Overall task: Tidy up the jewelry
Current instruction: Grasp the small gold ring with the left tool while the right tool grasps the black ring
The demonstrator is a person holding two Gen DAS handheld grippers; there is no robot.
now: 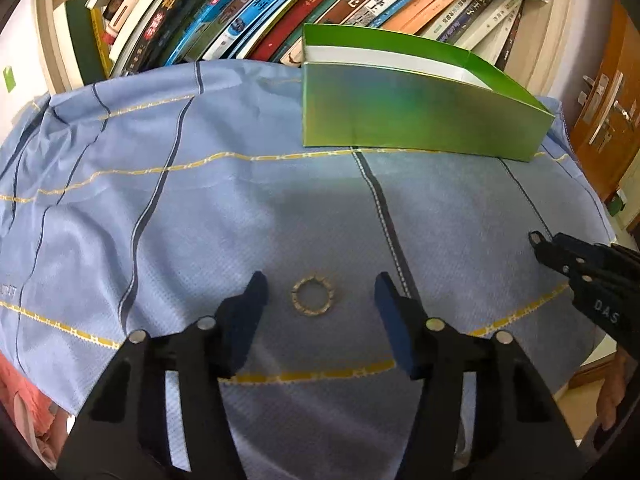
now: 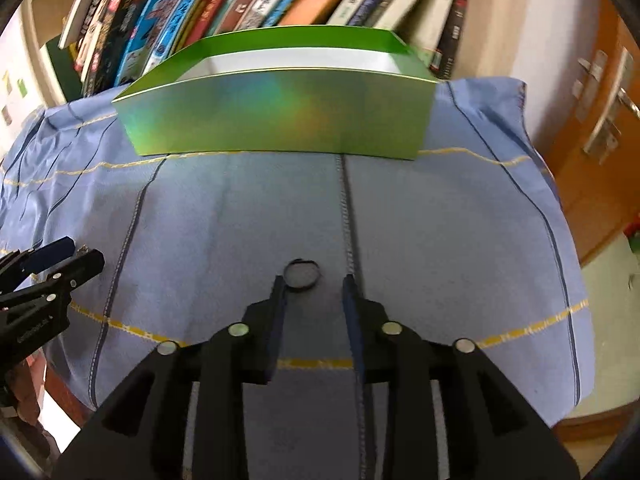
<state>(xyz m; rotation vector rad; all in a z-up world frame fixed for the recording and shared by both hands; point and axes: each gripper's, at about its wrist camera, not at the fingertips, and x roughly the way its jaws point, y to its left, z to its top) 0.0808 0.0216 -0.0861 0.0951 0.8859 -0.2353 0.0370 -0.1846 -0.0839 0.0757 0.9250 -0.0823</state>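
A gold, notched ring (image 1: pixel 314 295) lies flat on the blue cloth (image 1: pixel 240 220). My left gripper (image 1: pixel 322 284) stands open around it, with a blue pad on each side and neither touching it. In the right wrist view a thin dark ring (image 2: pixel 301 275) lies on the cloth just ahead of my right gripper (image 2: pixel 314 280), close to its left fingertip. The jaws there stand apart, wider than the ring, and do not press on it. An open-topped green box (image 1: pixel 400 120) (image 2: pixel 280 116), white inside, stands at the back of the table. Each gripper shows at the edge of the other's view: the right gripper (image 1: pixel 546 240) and the left gripper (image 2: pixel 82 254).
A row of leaning books (image 1: pixel 280 8) fills the shelf behind the box. The striped cloth hangs over the table's right edge (image 2: pixel 568 280). A wooden door with a metal handle (image 1: pixel 604 108) stands at the right. A person's hand (image 1: pixel 612 392) shows at the lower right.
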